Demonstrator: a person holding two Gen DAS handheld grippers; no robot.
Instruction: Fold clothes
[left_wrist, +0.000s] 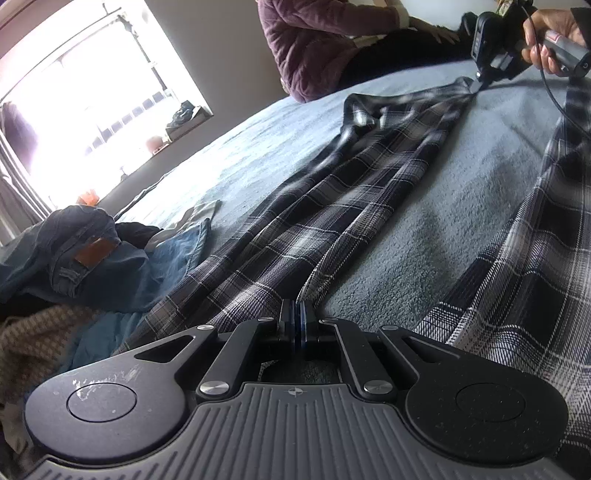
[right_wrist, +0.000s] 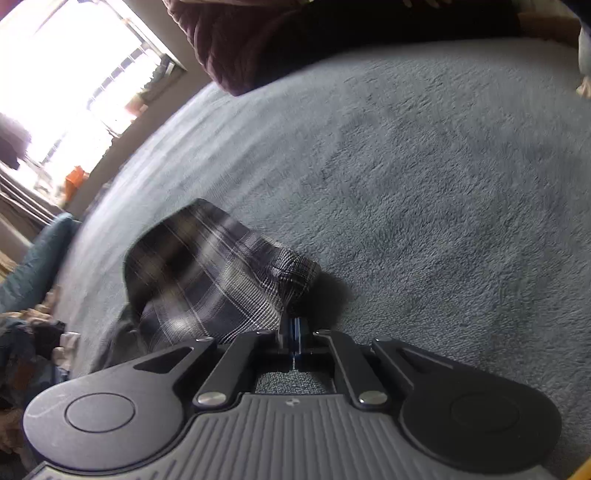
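A dark plaid garment (left_wrist: 332, 192) lies stretched across a grey-blue fleece blanket (left_wrist: 406, 240). One long plaid strip runs from my left gripper (left_wrist: 296, 314) up to the far right. My left gripper is shut on the near end of that strip. In the left wrist view my right gripper (left_wrist: 474, 86), held by a hand (left_wrist: 550, 40), pinches the far end. In the right wrist view my right gripper (right_wrist: 294, 325) is shut on a bunched plaid corner (right_wrist: 214, 273) just above the blanket (right_wrist: 424, 184). A second plaid part (left_wrist: 535, 258) lies at the right.
A pile of jeans (left_wrist: 74, 254) and other clothes, with a knitted piece (left_wrist: 33, 339), sits at the left. A person in a purple padded jacket (left_wrist: 306, 44) sits on the far edge of the bed. A bright window (left_wrist: 81, 103) is at the left.
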